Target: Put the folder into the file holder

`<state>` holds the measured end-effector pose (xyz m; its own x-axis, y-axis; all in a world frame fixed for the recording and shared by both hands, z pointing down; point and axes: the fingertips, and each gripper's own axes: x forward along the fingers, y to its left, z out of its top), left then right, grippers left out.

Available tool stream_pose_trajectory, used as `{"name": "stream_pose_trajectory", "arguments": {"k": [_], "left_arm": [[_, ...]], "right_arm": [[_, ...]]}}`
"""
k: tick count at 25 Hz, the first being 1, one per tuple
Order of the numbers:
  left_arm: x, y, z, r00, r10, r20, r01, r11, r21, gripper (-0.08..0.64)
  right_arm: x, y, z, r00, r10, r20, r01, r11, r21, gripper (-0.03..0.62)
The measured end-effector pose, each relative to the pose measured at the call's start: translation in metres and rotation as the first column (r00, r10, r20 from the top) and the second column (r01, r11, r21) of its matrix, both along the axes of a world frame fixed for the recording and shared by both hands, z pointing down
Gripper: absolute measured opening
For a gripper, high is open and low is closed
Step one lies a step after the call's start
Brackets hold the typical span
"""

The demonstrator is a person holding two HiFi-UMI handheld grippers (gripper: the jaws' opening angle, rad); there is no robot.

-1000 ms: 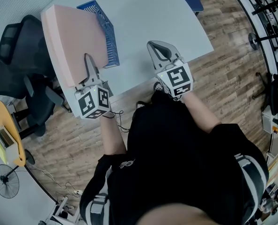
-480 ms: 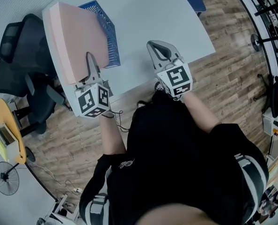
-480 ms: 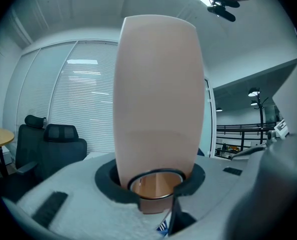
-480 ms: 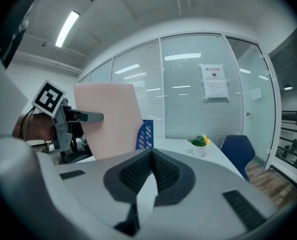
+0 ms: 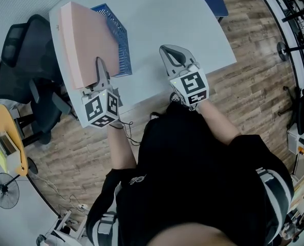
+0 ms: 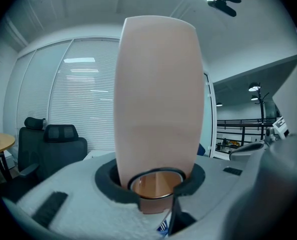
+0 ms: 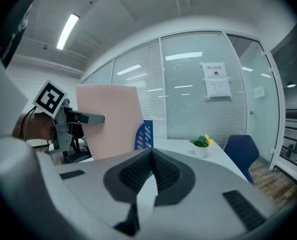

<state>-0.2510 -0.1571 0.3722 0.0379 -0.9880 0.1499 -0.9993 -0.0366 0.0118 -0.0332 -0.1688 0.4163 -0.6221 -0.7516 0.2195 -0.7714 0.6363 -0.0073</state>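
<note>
- Table point(image 5: 193, 29): pale top, the biggest thing we see.
- Office chair point(image 5: 24, 55): black, just off the table's left edge.
- Folder point(image 5: 85, 40): pink, thick, up on its edge & tilted over the table's near-left corner. It sits just left of the file holder, not inside it (touching or not, we can't tell).
- File holder point(image 5: 120, 40): blue mesh, on the table, partly hidden behind the folder.
- Left gripper point(image 5: 99, 63): clamped on the folder's near end, w/ the spine between its jaws and pads pressing from both sides.
- Right gripper point(image 5: 166, 50): jaws closed together w/ nothing btwn them, over the table's near edge, well apart from the folder.
- Pot plant point(image 7: 202, 145): small, white pot, yellow flower, farther back on the table.
</note>
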Motion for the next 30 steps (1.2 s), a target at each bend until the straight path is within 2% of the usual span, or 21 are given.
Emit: {"name": "stream_pose_trajectory", "arguments": {"k": [7,16,30], "left_arm": [[0.002,-0.006,0.003,1.000,-0.003,0.016,0.004,1.000,-0.029,0.137],[0.001,-0.013,0.004,1.000,-0.023,-0.002,0.023,0.997,-0.068,0.137],[0.000,-0.023,0.006,1.000,-0.009,0.000,0.009,0.996,-0.084,0.138]], "right_arm": [[-0.003,-0.007,0.005,0.999,-0.040,0.011,0.040,0.999,-0.010,0.005],[0.004,-0.012,0.016,0.995,-0.098,0.030,0.099,0.994,-0.040,0.005],[-0.002,-0.019,0.032,0.995,-0.095,0.033,0.097,0.993,-0.070,0.005]]}}
